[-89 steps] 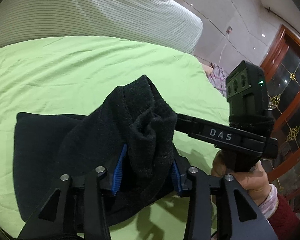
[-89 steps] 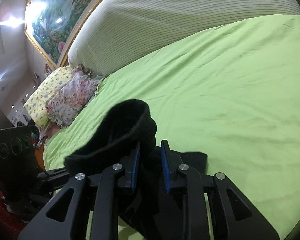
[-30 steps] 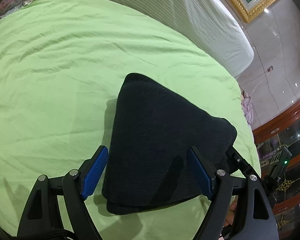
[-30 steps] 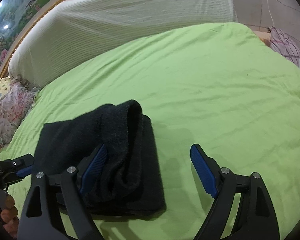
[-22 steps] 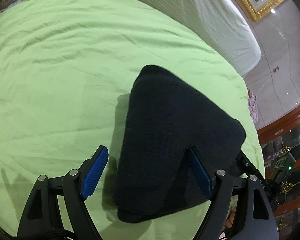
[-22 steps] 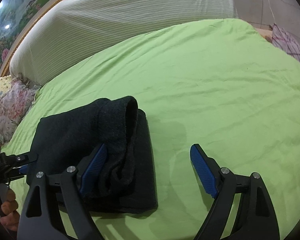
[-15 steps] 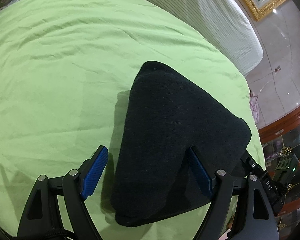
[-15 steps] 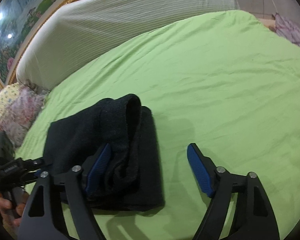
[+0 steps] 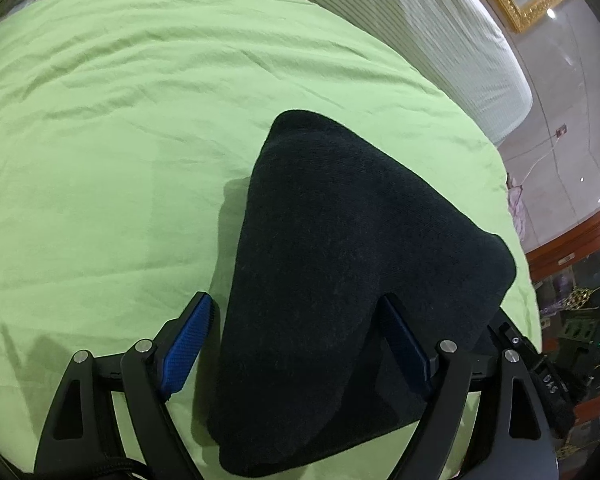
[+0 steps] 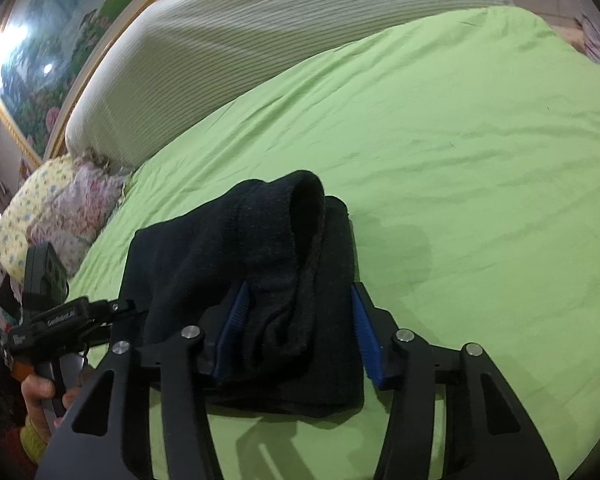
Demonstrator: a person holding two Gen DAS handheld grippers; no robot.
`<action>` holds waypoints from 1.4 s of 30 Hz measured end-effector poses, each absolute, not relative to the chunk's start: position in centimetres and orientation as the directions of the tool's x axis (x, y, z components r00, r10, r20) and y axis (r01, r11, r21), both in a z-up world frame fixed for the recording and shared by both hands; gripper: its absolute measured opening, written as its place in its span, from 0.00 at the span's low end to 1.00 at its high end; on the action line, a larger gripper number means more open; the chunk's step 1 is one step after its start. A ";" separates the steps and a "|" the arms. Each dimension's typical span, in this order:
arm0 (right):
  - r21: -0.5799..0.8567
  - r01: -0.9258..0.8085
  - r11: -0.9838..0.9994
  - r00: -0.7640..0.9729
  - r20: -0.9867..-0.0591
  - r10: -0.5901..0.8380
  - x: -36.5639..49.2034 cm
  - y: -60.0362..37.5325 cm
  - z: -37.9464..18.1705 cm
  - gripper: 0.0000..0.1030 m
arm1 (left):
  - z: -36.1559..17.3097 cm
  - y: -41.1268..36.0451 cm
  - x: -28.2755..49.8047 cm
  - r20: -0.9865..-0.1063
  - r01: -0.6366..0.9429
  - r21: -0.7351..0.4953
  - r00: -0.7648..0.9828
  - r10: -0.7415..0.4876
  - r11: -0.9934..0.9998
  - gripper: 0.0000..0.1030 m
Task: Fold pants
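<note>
The folded black pants point(image 9: 340, 272) lie on the green bed point(image 9: 100, 140), the left gripper point(image 9: 296, 340) spread wide around their near edge while the right gripper point(image 10: 300, 320) jaws close around their rolled end.

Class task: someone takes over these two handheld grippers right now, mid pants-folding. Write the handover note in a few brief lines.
Left gripper: jaws wide, straddling the near end of the black pants, pads not pressing.
Right gripper: jaws closing around the bundle's raised, bunched edge; pads not clearly gripping.
Pants: folded into a compact bundle lying on the green bedsheet, near its front edge.
Done: the main folds are in; the bundle rests on the bed.
Left: probably flatten or tuck the raised edge seen from the right wrist, square up the bundle, then let go and back both grippers off.
</note>
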State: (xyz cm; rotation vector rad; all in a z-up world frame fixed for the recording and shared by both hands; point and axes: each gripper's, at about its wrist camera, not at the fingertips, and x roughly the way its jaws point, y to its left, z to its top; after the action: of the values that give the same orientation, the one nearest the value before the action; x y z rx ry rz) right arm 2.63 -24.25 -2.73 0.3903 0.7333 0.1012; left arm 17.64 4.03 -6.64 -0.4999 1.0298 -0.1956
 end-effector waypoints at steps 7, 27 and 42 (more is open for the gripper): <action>0.435 0.033 0.900 0.750 -0.606 0.266 2.4 -24.4 -2.9 0.45 | -6.0 3.2 17.6 -0.764 -0.013 -0.452 0.520 -0.381 0.892 0.60; 0.411 -0.142 0.900 0.768 -0.529 0.362 4.4 -18.3 1.5 0.36 | 0.8 7.7 13.9 -0.648 0.003 -0.470 0.678 -0.347 0.883 0.36; 0.383 -0.277 0.881 0.728 -0.516 0.453 13.3 -11.3 1.0 0.36 | 0.7 17.2 17.7 -0.662 -0.130 -0.409 0.723 -0.196 0.903 0.36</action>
State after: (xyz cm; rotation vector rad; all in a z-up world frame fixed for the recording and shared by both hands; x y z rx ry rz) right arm 13.28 -11.26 1.04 0.2906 0.6399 0.4081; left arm 17.67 17.18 0.75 -0.4534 0.7684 -0.0379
